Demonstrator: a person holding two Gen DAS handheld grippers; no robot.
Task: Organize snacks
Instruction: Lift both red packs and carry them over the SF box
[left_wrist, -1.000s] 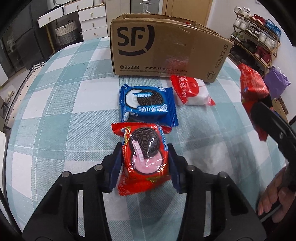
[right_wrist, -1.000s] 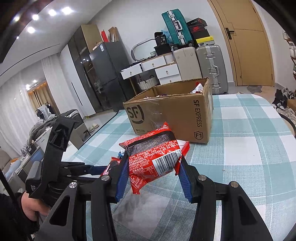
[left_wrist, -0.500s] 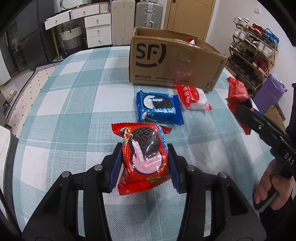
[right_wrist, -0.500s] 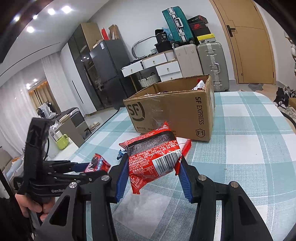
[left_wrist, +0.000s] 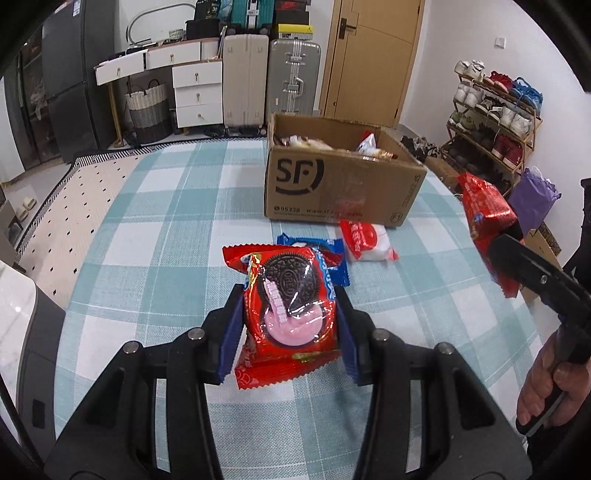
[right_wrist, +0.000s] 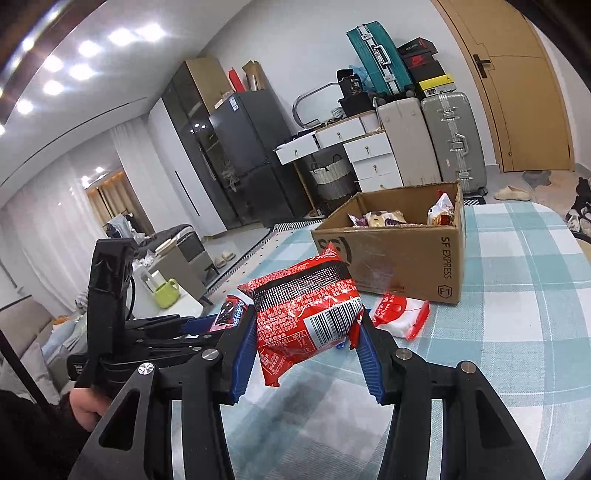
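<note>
Through the left wrist camera I see my left gripper (left_wrist: 290, 325) at the lower centre of the frame, its blue pads clamped against both sides of a red Oreo packet (left_wrist: 290, 314) with a pink-cream cookie printed on it; the packet hangs clear of the teal-and-white checked tablecloth (left_wrist: 155, 236). Just behind it, at mid-frame, a blue Oreo packet (left_wrist: 334, 260) lies flat on the cloth, mostly hidden by the red one, and to its right lies a red-and-white snack bag (left_wrist: 367, 242), close to the front wall of the open SF cardboard box (left_wrist: 332, 188) in the upper centre, which has several wrapped snacks inside. At the right edge my right gripper (left_wrist: 498, 236) comes in from the side, carrying a red snack pack (left_wrist: 484, 214), with the hand (left_wrist: 546, 387) around its handle at the lower right. Through the right wrist camera, the right gripper sits at the lower centre, its pads closed on the red snack pack, barcode side facing me, tilted and lifted off the table. The cardboard box stands beyond it at centre right, the red-and-white bag lies on the cloth just in front of the box, and the left gripper shows at the left of the frame, side-on.
</note>
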